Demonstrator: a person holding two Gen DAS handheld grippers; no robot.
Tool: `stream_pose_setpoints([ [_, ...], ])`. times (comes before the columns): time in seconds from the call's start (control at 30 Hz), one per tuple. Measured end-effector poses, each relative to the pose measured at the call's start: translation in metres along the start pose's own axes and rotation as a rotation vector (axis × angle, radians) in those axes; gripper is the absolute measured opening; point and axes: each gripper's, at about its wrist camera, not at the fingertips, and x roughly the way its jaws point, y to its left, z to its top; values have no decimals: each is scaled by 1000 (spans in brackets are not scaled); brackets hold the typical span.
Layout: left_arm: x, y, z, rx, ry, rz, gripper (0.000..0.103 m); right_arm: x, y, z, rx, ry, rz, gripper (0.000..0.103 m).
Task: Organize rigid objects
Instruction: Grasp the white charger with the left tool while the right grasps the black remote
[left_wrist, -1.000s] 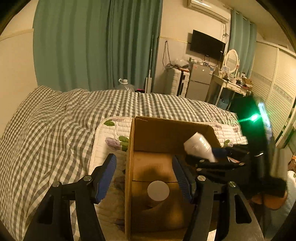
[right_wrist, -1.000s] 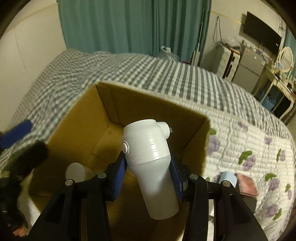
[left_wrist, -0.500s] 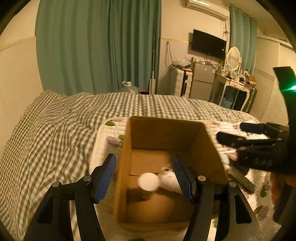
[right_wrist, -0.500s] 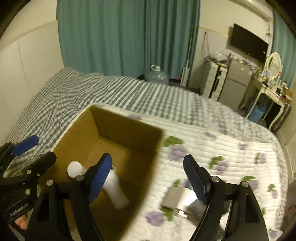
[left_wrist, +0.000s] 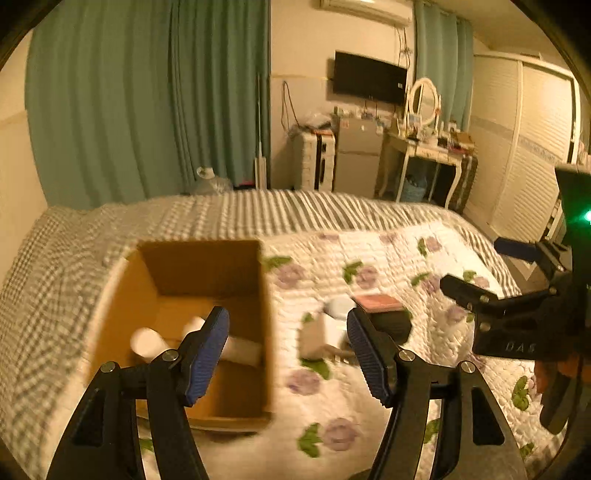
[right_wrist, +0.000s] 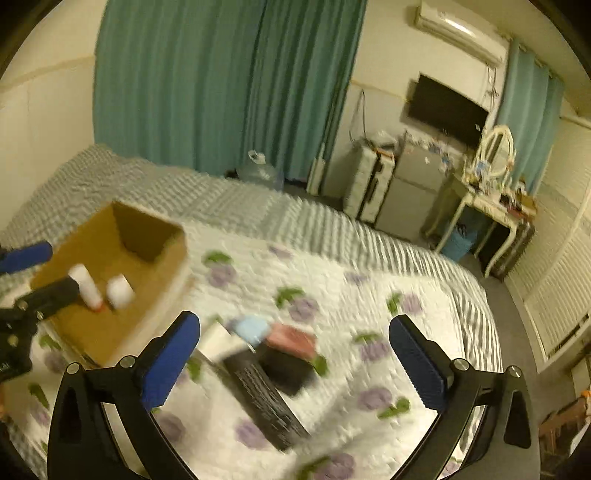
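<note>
An open cardboard box (left_wrist: 207, 266) stands on the bed at the left. A white bottle (right_wrist: 85, 286) and a white handheld device (right_wrist: 119, 290) lie inside it. My left gripper (left_wrist: 288, 354) is open and holds nothing; it hovers over the box's right wall. My right gripper (right_wrist: 293, 362) has nothing between its jaws, which are opening wide above a cluster on the quilt. That cluster holds a long black box (right_wrist: 266, 395), a small black box (right_wrist: 288, 365), a pink box (right_wrist: 291, 336), a pale blue item (right_wrist: 251, 328) and a white box (right_wrist: 218, 339).
The bed carries a white quilt (right_wrist: 369, 295) with purple flowers over a grey checked cover (left_wrist: 55, 295). Green curtains (left_wrist: 129, 110), a small fridge (right_wrist: 413, 192), a dressing table (right_wrist: 491, 199) and louvred wardrobe doors (left_wrist: 524, 166) stand beyond the bed.
My right gripper let the white device go into the box, opened wide and drew back to the right over the quilt. My left gripper shifted right, from over the box to its right wall.
</note>
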Motion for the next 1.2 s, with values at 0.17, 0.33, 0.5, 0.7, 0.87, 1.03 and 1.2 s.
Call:
stream_pose_setpoints([
  [0.17,48,-41,-24,37,114,-15,69,37,-27,-33,12,72,24,103],
  [0.33,86,-58,-62,80,203,0,69,72,-32,-57,0,146,103,103],
  [0.5,112,-57,-81,71,250,66,69,106,-13,-67,-72,237,191,90],
  [0.7,123,-60,-83,56,246,133,69,141,-7,-77,-74,368,255,70],
  [0.87,121,-59,-82,30,232,130,69,165,1,-79,-73,430,285,62],
  [1.03,119,-54,-84,-7,222,149,69,186,19,-76,-106,461,323,60],
  [1.2,120,-55,-83,-8,233,152,69,202,21,-76,-121,486,325,51],
])
